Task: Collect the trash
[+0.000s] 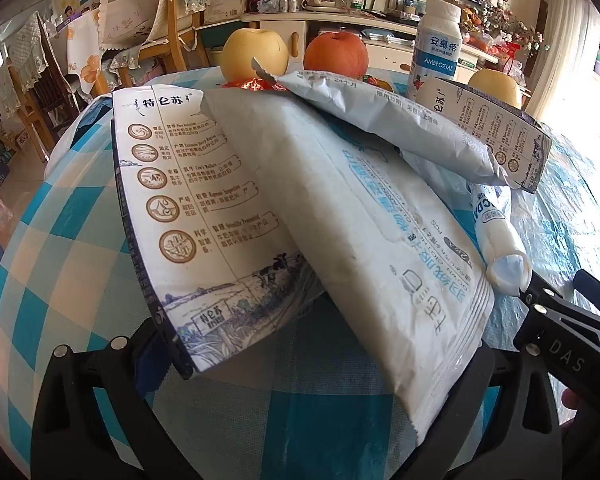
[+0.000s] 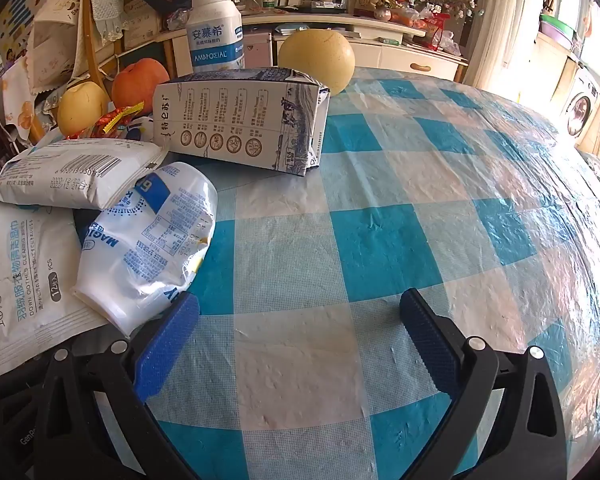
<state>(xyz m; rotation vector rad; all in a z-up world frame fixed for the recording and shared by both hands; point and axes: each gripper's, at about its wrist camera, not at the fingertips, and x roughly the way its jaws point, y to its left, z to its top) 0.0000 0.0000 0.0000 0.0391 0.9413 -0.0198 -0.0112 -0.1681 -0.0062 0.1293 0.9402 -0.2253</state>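
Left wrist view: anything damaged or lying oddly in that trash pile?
Yes. The flattened milk carton has a torn top corner, and the wipes pack lies slanted over it. A smaller pack rests across both. No spills visible.

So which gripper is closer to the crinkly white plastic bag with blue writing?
Right. The right gripper is open with its left fingertip right beside the crinkly bag. The left gripper sits farther off, under the wipes packet and flattened milk carton.
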